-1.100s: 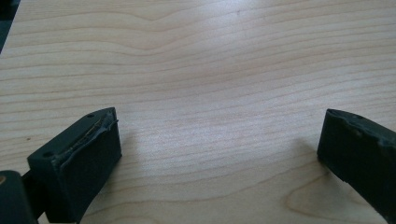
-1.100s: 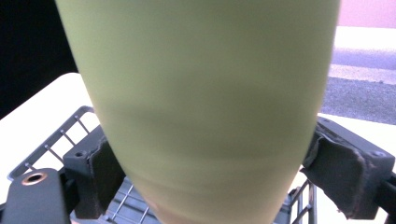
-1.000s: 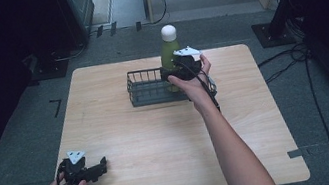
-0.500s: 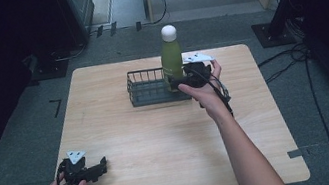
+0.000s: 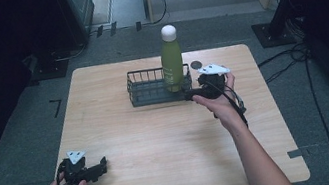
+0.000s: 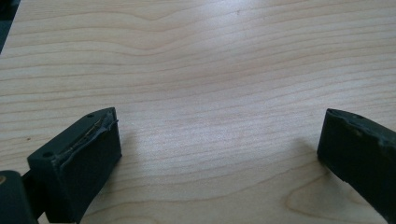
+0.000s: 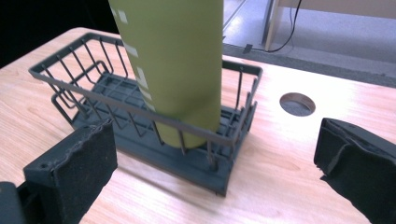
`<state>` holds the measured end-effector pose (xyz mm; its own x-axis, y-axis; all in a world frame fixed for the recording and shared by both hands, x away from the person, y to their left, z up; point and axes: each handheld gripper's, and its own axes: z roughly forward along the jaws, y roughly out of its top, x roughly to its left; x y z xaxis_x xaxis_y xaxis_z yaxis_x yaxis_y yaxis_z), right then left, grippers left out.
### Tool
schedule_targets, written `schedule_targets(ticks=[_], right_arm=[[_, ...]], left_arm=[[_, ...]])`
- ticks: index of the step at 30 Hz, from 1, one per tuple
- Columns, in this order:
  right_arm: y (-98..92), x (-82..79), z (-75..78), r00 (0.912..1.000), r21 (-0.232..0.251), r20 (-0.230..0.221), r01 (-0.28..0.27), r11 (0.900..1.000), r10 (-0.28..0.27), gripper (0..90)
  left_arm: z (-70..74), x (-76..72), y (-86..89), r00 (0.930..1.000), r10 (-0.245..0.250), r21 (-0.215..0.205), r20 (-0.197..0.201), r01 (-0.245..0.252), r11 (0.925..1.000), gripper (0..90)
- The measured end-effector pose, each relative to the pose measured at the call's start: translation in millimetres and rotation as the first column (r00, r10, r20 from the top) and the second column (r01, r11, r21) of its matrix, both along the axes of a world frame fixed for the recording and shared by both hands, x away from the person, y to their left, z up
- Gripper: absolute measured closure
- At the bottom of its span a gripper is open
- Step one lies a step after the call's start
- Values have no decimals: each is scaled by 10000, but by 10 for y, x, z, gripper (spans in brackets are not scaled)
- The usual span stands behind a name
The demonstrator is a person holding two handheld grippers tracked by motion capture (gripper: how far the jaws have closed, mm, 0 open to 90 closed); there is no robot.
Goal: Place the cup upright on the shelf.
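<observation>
Wooden table (image 5: 171, 142) on grey floor, dark room around. My left gripper (image 5: 95, 168) lower left of high view, low over bare wood near table edge, jaws spread wide, holding nothing. My right gripper (image 5: 192, 93) centre right, just beside wire basket (image 5: 144, 91), jaws spread wide, empty. Green bottle (image 7: 173, 65) upright in basket's right end, white cap (image 5: 168, 32). White marks on bottle, unreadable. Round hole (image 7: 298, 103) in table behind basket.
</observation>
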<state>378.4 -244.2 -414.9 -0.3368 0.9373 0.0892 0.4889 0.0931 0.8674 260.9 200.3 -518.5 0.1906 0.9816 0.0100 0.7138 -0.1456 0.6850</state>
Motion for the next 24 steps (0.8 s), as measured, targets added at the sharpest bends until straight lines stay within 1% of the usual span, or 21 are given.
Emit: schedule_targets(ticks=[5, 10, 14, 19, 24], right_arm=[[-63, -94, -25, 9999, 31, 43, 91, 10000, -91, 0], [-138, -196, -63, 9998, -39, 20, 212, 9998, -212, 0], [-210, -285, -124, 9995, -224, -17, 315, 9993, -316, 0], [-329, -377, -225, 9986, -205, -175, 489, 9986, -492, 0], [-462, -475, -314, 9965, -130, -308, 777, 9969, -780, 0]], left_arm=[[-1, 0, -1, 10000, 16, -22, 15, -16, 10000, 0], [0, 0, 0, 10000, 3, 3, 0, -3, 10000, 0], [-1, 0, 0, 10000, 14, -19, 14, -14, 10000, 0], [-2, 0, -2, 10000, 19, -29, 29, -19, 10000, 0], [-2, 0, -1, 10000, 0, -4, 17, 0, 10000, 0]])
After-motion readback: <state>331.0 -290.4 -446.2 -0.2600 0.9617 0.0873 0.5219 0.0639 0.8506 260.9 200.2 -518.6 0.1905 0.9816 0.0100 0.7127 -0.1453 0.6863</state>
